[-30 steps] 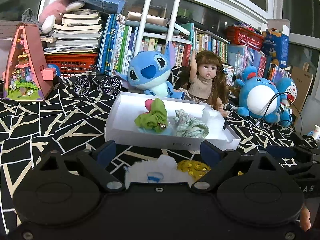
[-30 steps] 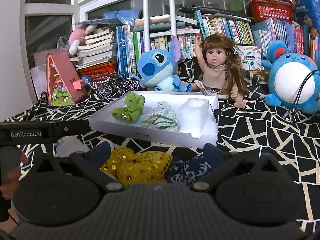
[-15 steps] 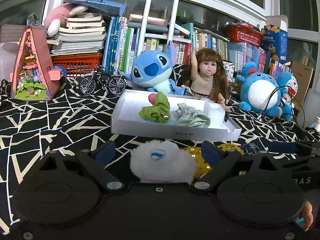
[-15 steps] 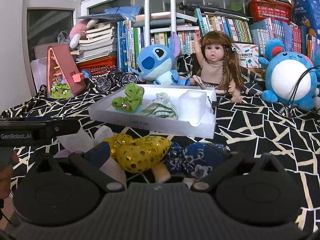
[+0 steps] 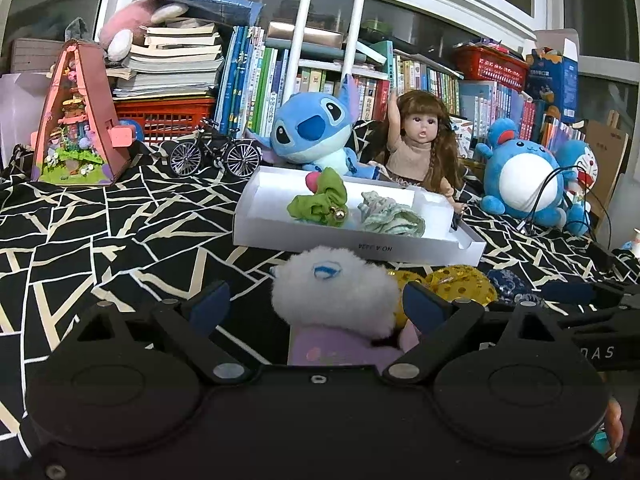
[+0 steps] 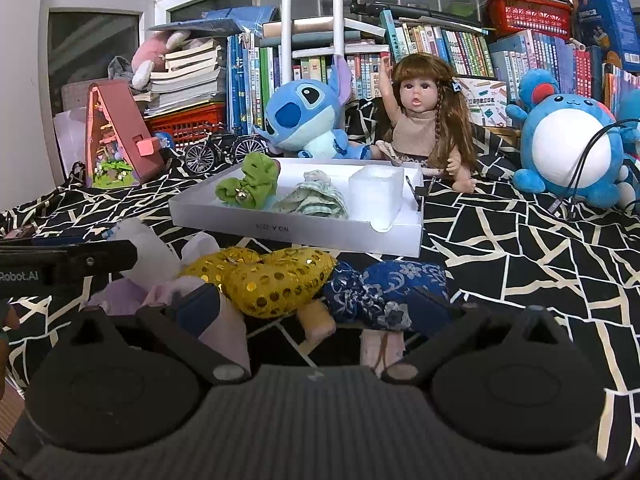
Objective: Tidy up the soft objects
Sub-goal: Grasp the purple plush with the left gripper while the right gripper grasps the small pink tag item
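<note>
We see both grippers wide: left gripper (image 5: 316, 306) around white plush (image 5: 334, 290), right gripper (image 6: 316, 310) around gold pouch (image 6: 266, 276).

A black cloth (image 5: 120, 240) with pale crack-like lines covers the table; behind, rows of books (image 6: 440, 48) stand against white-framed windows (image 5: 440, 0), seemingly dark outside.
</note>
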`<state>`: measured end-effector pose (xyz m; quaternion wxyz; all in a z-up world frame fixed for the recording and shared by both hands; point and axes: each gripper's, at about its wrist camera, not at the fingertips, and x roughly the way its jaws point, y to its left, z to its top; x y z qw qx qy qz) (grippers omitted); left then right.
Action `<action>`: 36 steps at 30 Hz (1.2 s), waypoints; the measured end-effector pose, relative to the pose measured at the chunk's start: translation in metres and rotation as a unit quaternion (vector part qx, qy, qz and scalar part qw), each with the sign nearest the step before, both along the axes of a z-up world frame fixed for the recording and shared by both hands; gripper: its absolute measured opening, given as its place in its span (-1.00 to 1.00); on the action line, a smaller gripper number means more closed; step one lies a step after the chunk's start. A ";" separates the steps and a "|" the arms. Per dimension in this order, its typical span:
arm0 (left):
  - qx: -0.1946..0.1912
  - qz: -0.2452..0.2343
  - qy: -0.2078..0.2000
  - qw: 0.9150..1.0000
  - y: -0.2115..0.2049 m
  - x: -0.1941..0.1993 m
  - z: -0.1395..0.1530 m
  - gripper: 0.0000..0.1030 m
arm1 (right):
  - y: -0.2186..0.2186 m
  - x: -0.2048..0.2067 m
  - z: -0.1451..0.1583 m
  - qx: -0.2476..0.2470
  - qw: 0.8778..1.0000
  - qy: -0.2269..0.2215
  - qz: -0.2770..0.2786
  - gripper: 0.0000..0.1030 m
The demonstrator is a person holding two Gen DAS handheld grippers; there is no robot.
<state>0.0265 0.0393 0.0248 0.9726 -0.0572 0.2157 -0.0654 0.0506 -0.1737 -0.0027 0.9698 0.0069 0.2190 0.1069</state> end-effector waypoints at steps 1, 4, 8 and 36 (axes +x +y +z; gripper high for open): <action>0.001 0.001 0.000 1.000 0.000 -0.001 -0.001 0.80 | 0.000 -0.001 -0.001 -0.002 1.000 -0.001 -0.001 1.00; 0.003 0.003 0.003 1.000 0.001 -0.003 -0.004 0.81 | -0.001 -0.004 -0.002 -0.003 1.000 -0.003 -0.004 1.00; 0.002 0.004 0.009 1.000 0.002 -0.005 -0.007 0.81 | -0.002 -0.006 -0.005 -0.004 1.000 -0.004 -0.012 1.00; 0.009 0.000 0.028 1.000 -0.001 -0.023 -0.024 0.81 | -0.018 -0.011 -0.026 -0.012 0.998 0.017 -0.067 1.00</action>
